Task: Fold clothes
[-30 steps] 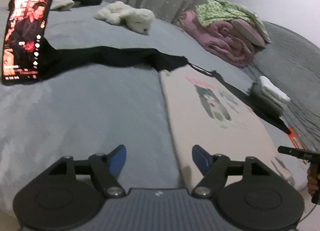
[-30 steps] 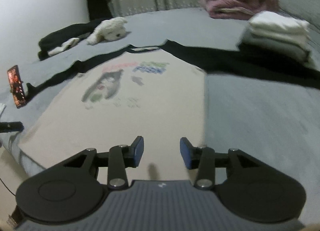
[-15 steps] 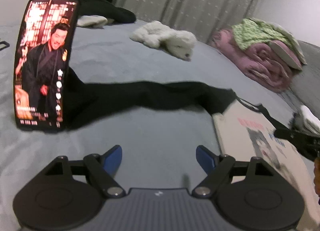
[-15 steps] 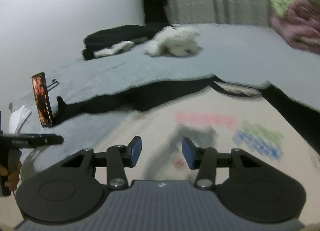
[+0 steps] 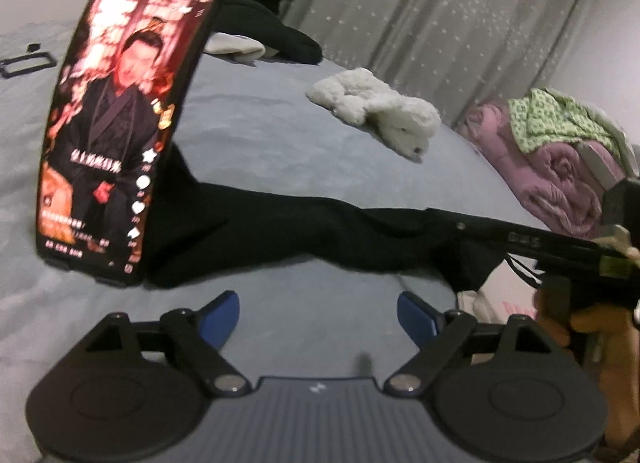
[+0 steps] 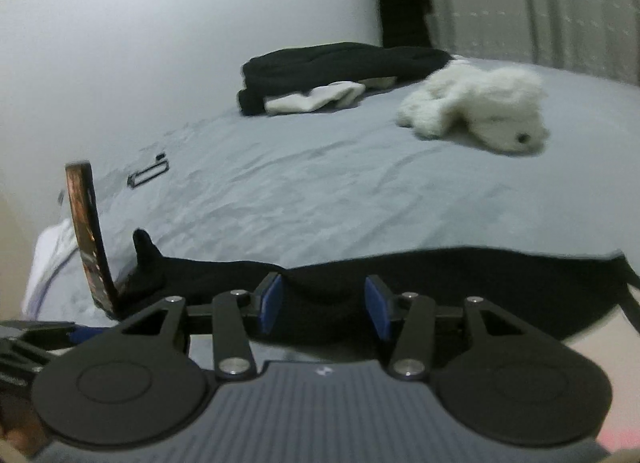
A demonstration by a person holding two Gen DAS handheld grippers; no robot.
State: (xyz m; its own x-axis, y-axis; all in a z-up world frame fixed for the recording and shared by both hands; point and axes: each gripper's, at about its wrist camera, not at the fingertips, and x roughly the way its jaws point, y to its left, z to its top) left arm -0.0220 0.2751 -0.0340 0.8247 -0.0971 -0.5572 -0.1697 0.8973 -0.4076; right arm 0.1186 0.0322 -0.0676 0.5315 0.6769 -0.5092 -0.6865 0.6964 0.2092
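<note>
A long-sleeved shirt with a cream body and black sleeves lies flat on the grey bed. Its black left sleeve (image 5: 304,227) stretches from the propped phone toward the shirt body, of which only a cream corner (image 5: 480,303) shows. My left gripper (image 5: 318,315) hovers open over bare bedsheet just in front of the sleeve. My right gripper (image 6: 324,309) is open directly above the same black sleeve (image 6: 440,275), near its shoulder end. Nothing sits between either pair of fingers. The right gripper's body (image 5: 560,243) and a hand show at the right of the left wrist view.
A phone (image 5: 116,127) with a lit screen stands upright at the sleeve's cuff. A white plush toy (image 6: 476,107), a black garment pile (image 6: 340,67) with a white cloth, and pink bedding (image 5: 560,179) lie farther back. A small black frame (image 6: 148,175) lies near the wall.
Both grippers have swung left, away from the cream shirt body toward the black left sleeve and the phone. Both stayed open throughout.
</note>
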